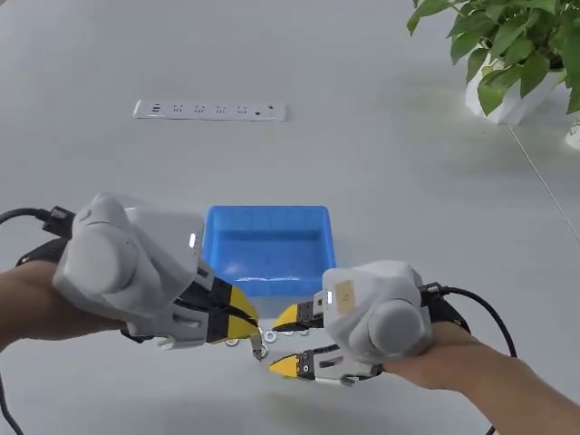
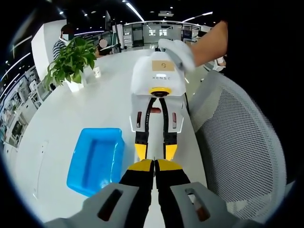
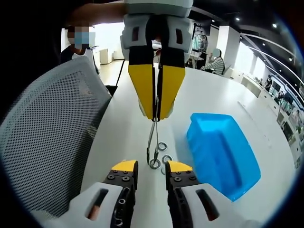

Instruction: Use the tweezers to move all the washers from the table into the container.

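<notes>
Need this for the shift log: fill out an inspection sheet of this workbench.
Surface: white table, no spills seen.
Job's things: blue container, looks empty; several washers on the table beside it; tweezers, tips at one washer.
Clutter: power strip; potted plant.
Grippers: left gripper shut on the tweezers; right gripper open, holding nothing.
Cables: black cable at each gripper.
Surroundings: mesh chair; open office with people behind.
</notes>
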`<state>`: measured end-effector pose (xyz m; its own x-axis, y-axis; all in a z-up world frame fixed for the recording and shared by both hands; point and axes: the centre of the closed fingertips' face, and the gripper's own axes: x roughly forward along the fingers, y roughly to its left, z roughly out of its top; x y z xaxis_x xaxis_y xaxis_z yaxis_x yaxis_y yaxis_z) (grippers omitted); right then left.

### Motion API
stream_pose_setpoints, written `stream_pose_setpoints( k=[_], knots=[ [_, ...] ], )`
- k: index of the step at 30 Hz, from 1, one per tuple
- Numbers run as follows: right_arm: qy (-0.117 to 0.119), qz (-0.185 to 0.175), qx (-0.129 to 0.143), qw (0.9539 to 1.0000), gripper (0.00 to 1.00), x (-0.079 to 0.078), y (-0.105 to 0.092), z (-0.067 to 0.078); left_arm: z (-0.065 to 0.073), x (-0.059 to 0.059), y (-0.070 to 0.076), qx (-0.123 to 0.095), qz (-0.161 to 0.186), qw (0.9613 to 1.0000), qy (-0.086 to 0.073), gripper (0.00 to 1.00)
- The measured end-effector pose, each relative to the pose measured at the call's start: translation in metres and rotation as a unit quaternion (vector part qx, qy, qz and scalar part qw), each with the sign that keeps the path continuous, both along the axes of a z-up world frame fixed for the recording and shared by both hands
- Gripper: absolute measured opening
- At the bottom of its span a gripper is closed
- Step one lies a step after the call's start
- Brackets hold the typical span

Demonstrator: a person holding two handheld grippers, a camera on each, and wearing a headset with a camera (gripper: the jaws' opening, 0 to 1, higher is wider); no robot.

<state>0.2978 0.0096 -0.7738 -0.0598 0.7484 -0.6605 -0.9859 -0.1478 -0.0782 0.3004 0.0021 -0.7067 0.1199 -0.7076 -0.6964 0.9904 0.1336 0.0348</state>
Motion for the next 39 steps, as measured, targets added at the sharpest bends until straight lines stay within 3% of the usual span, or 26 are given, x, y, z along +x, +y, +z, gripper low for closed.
stream_pose_setpoints(
  k=[8,23,39],
  knots=[
    [-0.002,0.009,-0.004,0.9999,0.2,-0.001,0.011,-0.005,0.0,0.0,0.0,-0.003,0.002,1.0,0.005,0.05],
    [0.02,-0.004,0.002,0.9998,0.12,0.001,0.017,-0.006,-0.003,0.004,0.002,-0.005,0.009,0.9997,0.023,0.05],
    [0.047,-0.024,0.002,0.9986,0.08,0.001,0.015,-0.008,-0.006,0.004,0.0,0.003,0.0,0.9998,0.019,0.05]
  ],
)
